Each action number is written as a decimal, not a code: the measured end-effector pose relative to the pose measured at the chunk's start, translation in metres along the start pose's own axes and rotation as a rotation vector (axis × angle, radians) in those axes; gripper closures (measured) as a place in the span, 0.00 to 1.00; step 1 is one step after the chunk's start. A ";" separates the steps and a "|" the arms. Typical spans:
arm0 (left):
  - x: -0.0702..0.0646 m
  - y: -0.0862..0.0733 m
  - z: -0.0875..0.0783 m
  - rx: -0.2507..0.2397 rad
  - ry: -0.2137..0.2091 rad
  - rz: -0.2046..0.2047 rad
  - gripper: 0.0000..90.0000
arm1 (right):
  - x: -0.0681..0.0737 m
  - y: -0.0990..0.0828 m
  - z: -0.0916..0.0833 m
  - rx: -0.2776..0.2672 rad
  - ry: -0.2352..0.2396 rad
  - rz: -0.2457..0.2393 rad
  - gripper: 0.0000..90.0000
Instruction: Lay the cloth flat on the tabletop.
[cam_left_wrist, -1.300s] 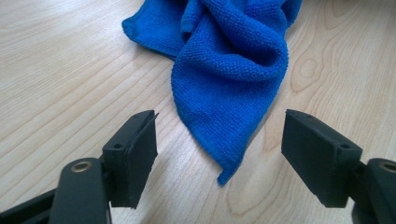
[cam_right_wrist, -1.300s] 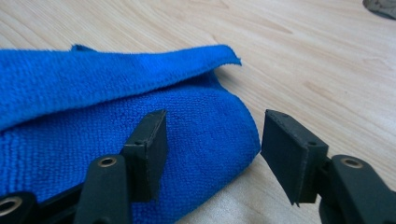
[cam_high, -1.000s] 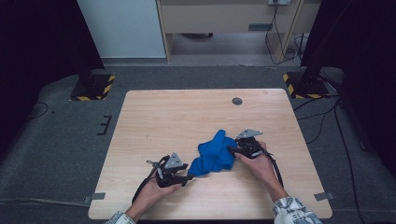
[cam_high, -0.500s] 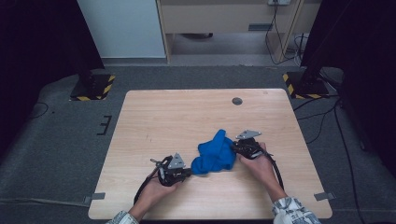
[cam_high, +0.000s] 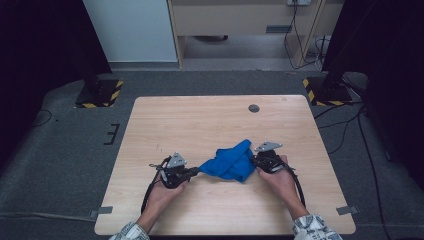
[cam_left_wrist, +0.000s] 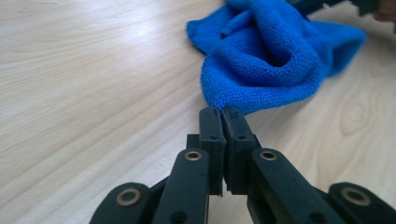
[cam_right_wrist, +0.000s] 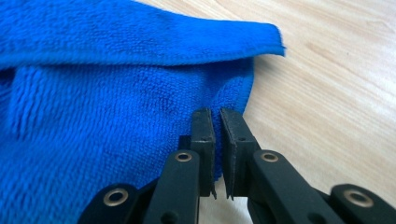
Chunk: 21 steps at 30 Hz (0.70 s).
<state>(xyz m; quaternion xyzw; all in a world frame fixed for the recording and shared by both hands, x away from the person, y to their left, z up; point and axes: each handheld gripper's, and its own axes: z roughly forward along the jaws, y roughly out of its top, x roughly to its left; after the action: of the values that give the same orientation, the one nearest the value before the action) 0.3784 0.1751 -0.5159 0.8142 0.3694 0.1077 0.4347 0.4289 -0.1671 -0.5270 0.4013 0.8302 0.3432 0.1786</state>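
Left hand-held gripper (cam_high: 196, 171): your left hand (cam_high: 165, 192) holds it low over the bench (cam_high: 200, 120); its jaws have just been closing and now stand pressed together on the near corner of the blue cloth (cam_high: 230, 162), as the left gripper view shows (cam_left_wrist: 223, 116)
Blue cloth: bunched in folds (cam_left_wrist: 266, 51) on the bench, right of centre near your edge, stretched between your two grippers
Right hand-held gripper (cam_high: 254, 161): in your right hand (cam_high: 280, 180) at the cloth's right side; its jaws have just been closing and pinch the cloth's edge (cam_right_wrist: 215, 119), with only a thin slit between them
Bench far side: a small dark round disc (cam_high: 254, 108) lies well apart from the cloth
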 end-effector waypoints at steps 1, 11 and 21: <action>0.002 0.001 0.000 -0.002 0.008 -0.007 0.98 | 0.001 -0.001 -0.001 0.004 0.004 0.005 0.94; 0.016 0.009 0.006 -0.010 0.047 -0.027 0.98 | 0.005 -0.012 -0.015 0.015 0.013 0.025 0.95; 0.023 0.015 0.014 -0.015 0.061 -0.034 0.98 | 0.004 -0.010 -0.030 -0.082 -0.018 0.022 0.70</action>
<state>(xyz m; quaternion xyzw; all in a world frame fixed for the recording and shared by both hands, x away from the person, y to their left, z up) 0.4090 0.1765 -0.5158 0.8010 0.3954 0.1277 0.4310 0.4037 -0.1817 -0.5130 0.4056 0.8094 0.3753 0.1985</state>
